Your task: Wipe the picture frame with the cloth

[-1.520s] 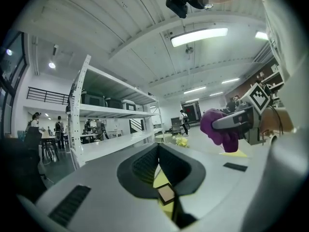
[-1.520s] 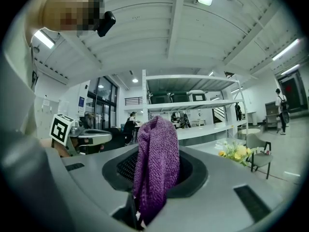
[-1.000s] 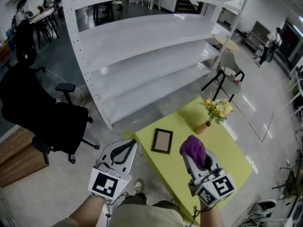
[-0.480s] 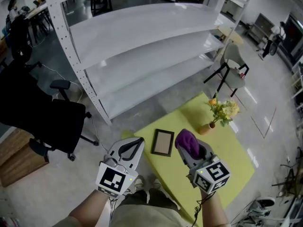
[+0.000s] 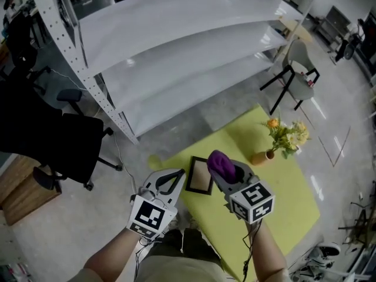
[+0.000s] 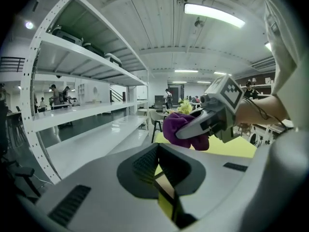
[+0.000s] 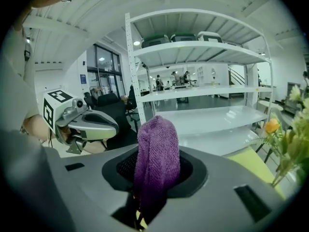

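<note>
yellow-green table (image 5: 279, 192) — picture frame (image 5: 200, 175) flat | white shelving (image 5: 176, 51) | right gripper (image 5: 220, 170) clamps cloth (image 5: 218, 160)

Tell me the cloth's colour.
Purple; the cloth shows best in the right gripper view.

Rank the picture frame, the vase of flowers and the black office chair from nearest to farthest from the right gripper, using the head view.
From the right gripper, shut on the cloth:
1. Picture frame: just left, on the green table.
2. Vase of flowers: to its right, same table.
3. Black office chair: far left, on the floor.
</note>
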